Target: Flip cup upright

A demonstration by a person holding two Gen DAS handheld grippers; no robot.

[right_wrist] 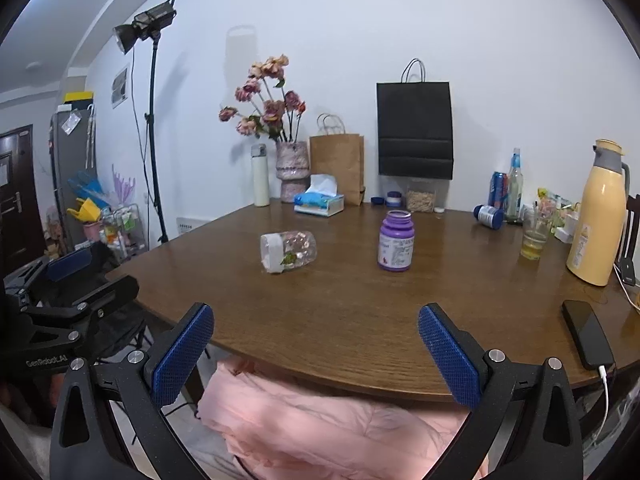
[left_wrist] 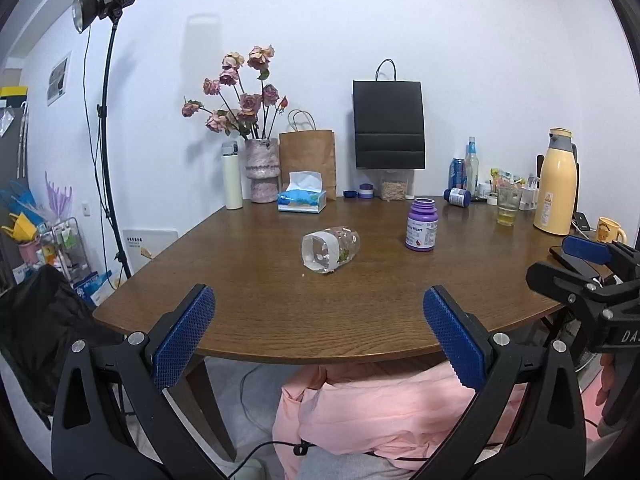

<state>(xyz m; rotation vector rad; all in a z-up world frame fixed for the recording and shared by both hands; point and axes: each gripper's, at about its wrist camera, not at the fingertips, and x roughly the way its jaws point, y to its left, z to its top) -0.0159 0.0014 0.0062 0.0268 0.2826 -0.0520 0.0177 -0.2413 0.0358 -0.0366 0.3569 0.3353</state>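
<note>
Nearest me, my left gripper hangs over the near table edge with its blue pads spread wide apart, holding nothing. My right gripper sits the same way, pads apart and empty. Farther in, the clear cup lies on its side on the wooden table, mouth facing near-left. Just right of it stands a purple bottle. Far back, a tissue box.
</note>
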